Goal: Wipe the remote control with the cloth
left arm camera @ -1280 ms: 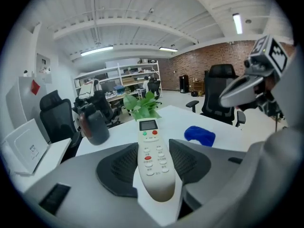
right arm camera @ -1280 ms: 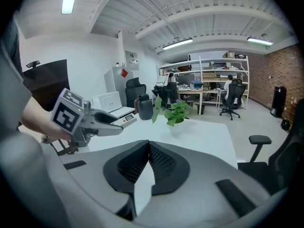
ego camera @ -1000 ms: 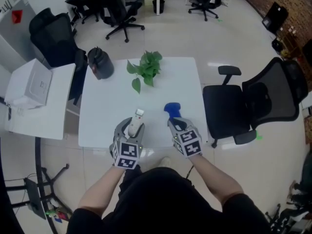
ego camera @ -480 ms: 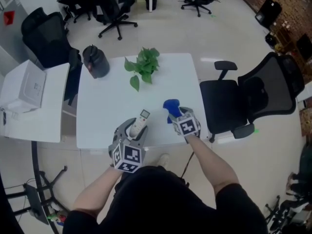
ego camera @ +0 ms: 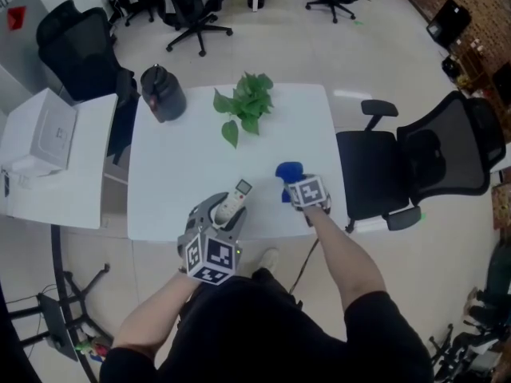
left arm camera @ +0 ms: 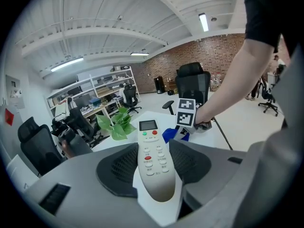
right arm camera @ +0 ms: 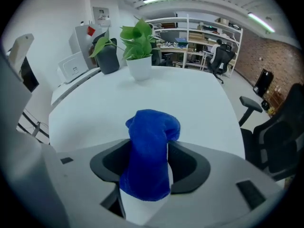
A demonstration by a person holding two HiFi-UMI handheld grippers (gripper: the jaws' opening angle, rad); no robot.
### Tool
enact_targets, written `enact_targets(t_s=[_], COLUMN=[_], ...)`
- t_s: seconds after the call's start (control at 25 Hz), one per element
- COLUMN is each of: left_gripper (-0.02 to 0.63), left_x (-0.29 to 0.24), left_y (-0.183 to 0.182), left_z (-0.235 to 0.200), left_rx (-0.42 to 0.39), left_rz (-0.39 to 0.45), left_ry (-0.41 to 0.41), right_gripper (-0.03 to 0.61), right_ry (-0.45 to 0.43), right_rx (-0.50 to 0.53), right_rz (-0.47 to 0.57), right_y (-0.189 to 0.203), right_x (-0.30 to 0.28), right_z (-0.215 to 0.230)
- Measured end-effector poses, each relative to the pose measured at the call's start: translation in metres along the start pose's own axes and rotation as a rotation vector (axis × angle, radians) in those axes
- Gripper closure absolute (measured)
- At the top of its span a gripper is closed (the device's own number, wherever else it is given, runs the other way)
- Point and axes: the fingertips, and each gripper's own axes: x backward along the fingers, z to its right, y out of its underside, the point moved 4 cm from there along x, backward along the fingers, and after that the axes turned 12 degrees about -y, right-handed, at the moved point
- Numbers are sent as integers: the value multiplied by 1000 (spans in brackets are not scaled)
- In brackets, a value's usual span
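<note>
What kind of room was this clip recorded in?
Most likely an office or lab workspace: black swivel chairs around a white table, with stocked shelves and a brick wall behind.

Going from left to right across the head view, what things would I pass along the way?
white box → black jug → green plant → blue cloth → black office chair
</note>
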Motion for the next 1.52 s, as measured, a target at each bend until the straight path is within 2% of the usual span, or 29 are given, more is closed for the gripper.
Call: enact_targets(t_s=[0.08,0.2,0.28,0.44,0.64,0.84,0.96,1.12,1.24,1.32,1.4,1.52], left_gripper=[403,403,403,403,403,403,403,403,403,403,405,405], left_x=[0,0,0,-4,-7,-7,-4,2,10,16,22,28], left_y=[2,3,4,6,8,8,4,-3,-10,-13,-13,-14], left_z=[-1,-2,-4,-11,-24,-30,-30,-27,-25,-25,-24,-25], left_rx=[0,4,3,-2,-40,-120,-183,-290,-398,-462,-490,-484], left_rz=[-6,-9,-9,-1,20,48,71,122,178,214,242,267], left_ry=[0,-1,-1,-9,-28,-31,-25,-10,-15,-26,-27,-23], right_gripper=[368,425,443,451,451,451,451,451,454,457,460,460], right_ry=[-45,-27,-14,-59,-157,-297,-377,-448,-478,-468,-438,-397], right_rx=[-30,-29,-32,-9,117,338,461,573,588,584,568,547], right_rz=[22,41,58,161,359,486,479,385,310,283,270,265], right_y=[-2,-4,-5,-16,-46,-78,-90,-93,-91,-92,-94,-94], right_x=[-2,2,10,42,116,180,194,184,173,171,171,174], right_z=[-3,1,3,-15,-82,-176,-224,-267,-280,-279,-274,-264])
